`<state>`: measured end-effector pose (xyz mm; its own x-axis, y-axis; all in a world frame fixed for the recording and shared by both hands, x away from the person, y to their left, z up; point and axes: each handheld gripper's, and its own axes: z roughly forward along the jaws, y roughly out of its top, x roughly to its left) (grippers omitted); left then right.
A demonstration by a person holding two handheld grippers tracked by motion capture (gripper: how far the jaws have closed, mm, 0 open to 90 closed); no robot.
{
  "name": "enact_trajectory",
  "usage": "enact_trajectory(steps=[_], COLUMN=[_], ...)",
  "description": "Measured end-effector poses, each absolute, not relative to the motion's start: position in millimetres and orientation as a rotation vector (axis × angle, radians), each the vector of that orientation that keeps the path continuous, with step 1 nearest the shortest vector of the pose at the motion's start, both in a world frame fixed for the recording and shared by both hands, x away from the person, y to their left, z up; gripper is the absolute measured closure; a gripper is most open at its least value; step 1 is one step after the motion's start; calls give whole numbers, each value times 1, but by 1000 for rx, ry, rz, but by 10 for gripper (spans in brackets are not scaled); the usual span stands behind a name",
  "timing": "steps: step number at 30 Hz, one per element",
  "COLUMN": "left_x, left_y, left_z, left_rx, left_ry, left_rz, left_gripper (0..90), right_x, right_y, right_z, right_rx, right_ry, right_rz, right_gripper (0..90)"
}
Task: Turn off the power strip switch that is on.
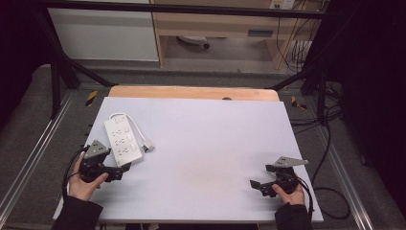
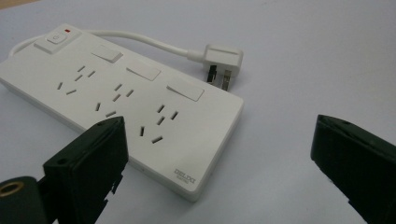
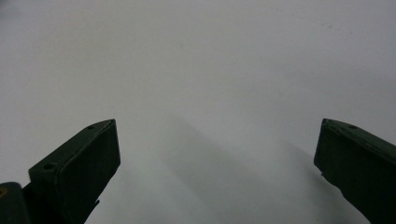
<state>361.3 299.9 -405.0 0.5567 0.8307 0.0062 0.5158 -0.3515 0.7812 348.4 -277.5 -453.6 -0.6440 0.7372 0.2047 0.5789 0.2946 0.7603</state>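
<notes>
We see one white power strip (image 1: 124, 139) lying flat on the pale table (image 1: 206, 158), toward nine o'clock of the sheet, with its white cable (image 1: 136, 125) looping around its far end to a single plug (image 1: 149, 146) that rests just beside its long side at three o'clock. Nothing lies between the strip and the left gripper (image 1: 125, 167), which sits at the strip's near corner, at about six o'clock from it, jaws spread wide and holding nothing. The right gripper (image 1: 256, 186) is well apart, near five o'clock of the table, its jaws likewise wide over bare surface.

From the left gripper view we count what the high view blurs: three socket groups on the strip (image 2: 121, 105), three rocker switches along one edge, one main button with a red light at the far end, and two metal pins visible on the plug (image 2: 223, 63). The left jaw overlaps the strip's near edge there. The right gripper (image 3: 215, 154) view gives us two black jaws and plain table (image 3: 201, 70).
</notes>
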Motion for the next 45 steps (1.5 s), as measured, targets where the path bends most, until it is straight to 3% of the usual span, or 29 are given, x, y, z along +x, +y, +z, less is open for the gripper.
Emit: enact_trajectory(steps=[45], left_x=[396], left_y=[293], left_z=[-392], left_rx=[2016], left_ry=[1111], left_rz=[529], left_gripper=[38], right_x=[349], right_y=[-277], right_z=[-454], right_rx=[1225], right_ry=[2374], right_rz=[1263], right_gripper=[10])
